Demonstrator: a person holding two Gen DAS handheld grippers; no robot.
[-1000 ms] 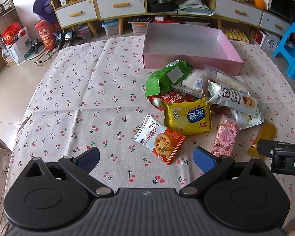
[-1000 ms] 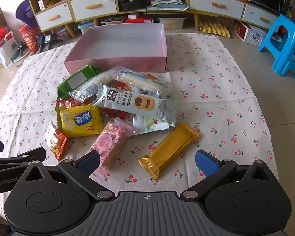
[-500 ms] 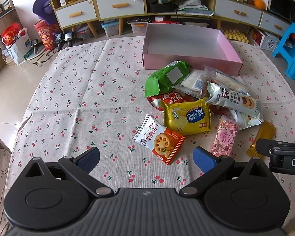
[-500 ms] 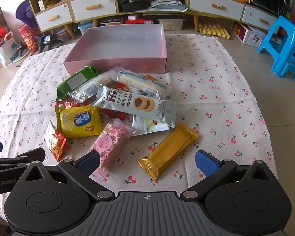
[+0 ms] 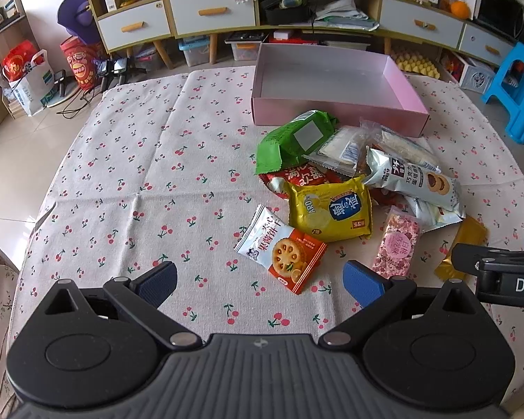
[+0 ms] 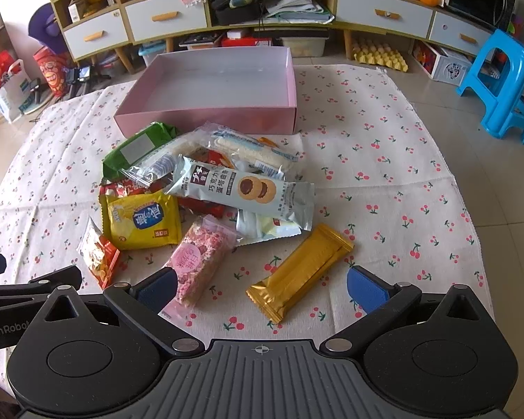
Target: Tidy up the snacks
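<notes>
Left gripper [image 5: 260, 281]: jaws spread wide, holding nothing.
Right gripper [image 6: 262, 288]: jaws spread wide, above flat gold foil snack bar [image 6: 298, 272].

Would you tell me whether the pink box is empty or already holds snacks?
Empty: the pink box shows only bare floor inside, in both views.

Bright even daylight, soft faint shadows, sharp centre; strong fisheye bending at edges, dark corners
</notes>
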